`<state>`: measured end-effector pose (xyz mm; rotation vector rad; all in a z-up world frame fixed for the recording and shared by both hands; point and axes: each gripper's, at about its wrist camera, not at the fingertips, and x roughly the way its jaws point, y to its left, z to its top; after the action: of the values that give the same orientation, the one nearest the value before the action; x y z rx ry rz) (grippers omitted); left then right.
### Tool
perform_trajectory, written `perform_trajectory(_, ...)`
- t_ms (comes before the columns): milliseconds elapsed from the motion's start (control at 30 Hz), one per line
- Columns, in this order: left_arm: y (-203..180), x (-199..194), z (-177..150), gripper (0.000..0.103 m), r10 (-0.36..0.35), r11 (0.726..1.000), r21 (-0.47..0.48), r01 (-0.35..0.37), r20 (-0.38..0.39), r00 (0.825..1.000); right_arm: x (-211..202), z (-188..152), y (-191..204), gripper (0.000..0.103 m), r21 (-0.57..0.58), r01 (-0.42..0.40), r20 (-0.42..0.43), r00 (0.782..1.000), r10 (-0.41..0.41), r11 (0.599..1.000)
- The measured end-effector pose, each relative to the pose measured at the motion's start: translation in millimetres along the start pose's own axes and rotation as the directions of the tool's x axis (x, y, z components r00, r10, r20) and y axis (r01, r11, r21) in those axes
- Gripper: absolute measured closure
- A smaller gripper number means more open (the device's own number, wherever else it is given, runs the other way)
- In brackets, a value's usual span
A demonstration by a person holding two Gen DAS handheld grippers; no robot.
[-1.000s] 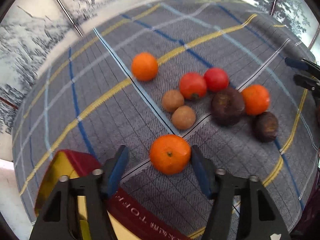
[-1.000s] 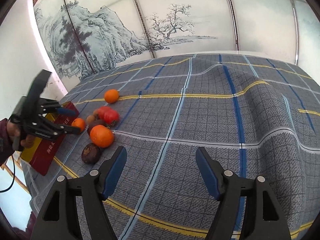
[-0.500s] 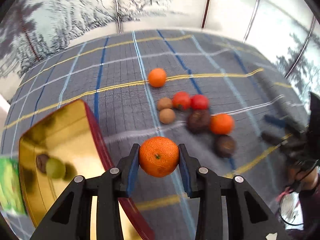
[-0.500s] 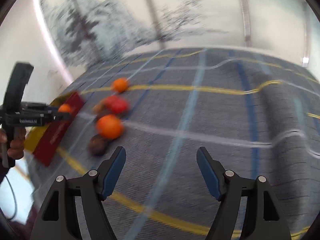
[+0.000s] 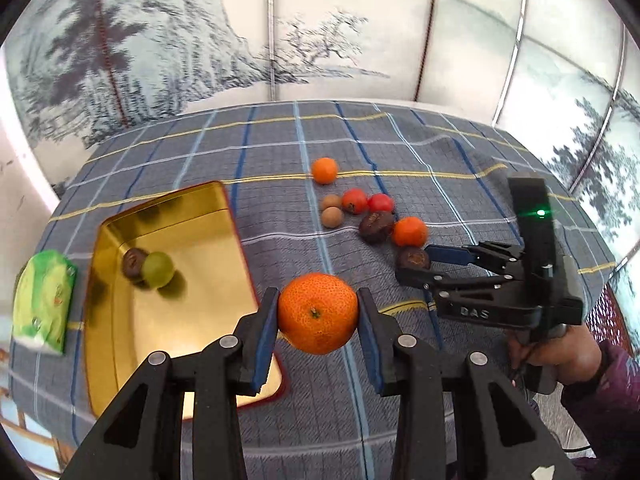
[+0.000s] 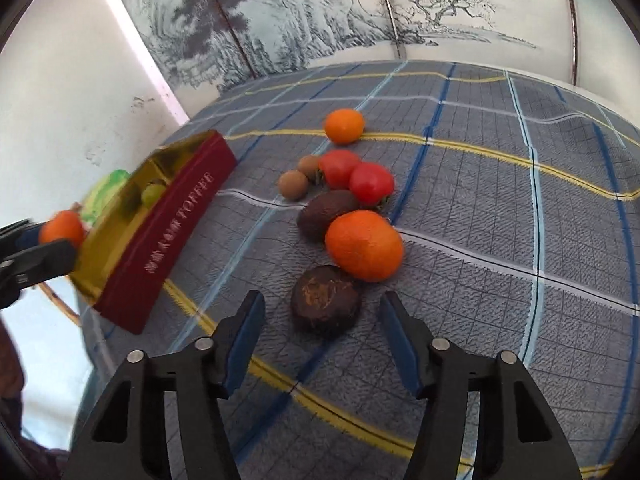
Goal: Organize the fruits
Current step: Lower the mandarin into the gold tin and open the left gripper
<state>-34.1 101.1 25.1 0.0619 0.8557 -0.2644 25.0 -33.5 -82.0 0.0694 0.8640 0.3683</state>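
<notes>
Left gripper [image 5: 318, 314]: jaws clamped on a tangerine [image 5: 317, 313], held above the plaid-covered desk [image 5: 400, 152] beside the gold tin [image 5: 168, 216] at its left edge. Tin holds a green fruit [image 5: 158, 269] touching a brown one [image 5: 134, 262]. Right gripper [image 6: 322, 332]: jaws apart, either side of a dark brown fruit [image 6: 326, 300] on the cloth. Just beyond: second tangerine [image 6: 364, 246], two tomatoes [image 6: 356, 176], other small fruits mid-desk.
</notes>
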Motion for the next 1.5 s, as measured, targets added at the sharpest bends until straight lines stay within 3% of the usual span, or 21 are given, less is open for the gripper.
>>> perform_trajectory(67,4,-6,-7,0.069,0.000,1.000,-0.027,0.001,0.015,1.000,3,3,4,0.048,-0.017,0.017,-0.003,1.000,-0.017,1.000)
perform_trajectory(167,13,-13,-17,0.069,0.003,0.998,-0.070,-0.001,0.026,1.000,6,5,5,0.065,-0.042,0.044,-0.003,0.999,-0.044,0.998)
perform_trajectory(500,55,-15,-32,0.069,0.102,0.984,-0.152,-0.097,0.028,0.994,-32,-21,-15,0.066,-0.014,0.115,0.052,0.992,-0.114,0.993)
perform_trajectory(800,73,-7,-39,0.069,0.219,0.968,-0.139,-0.211,0.049,0.974,-47,-31,-40,0.066,0.064,0.159,0.067,0.984,-0.164,0.985)
perform_trajectory(1500,109,29,-46,0.069,0.310,0.942,-0.137,-0.306,0.008,0.951,-46,-32,-41,0.066,0.079,0.158,0.058,0.985,-0.162,0.984)
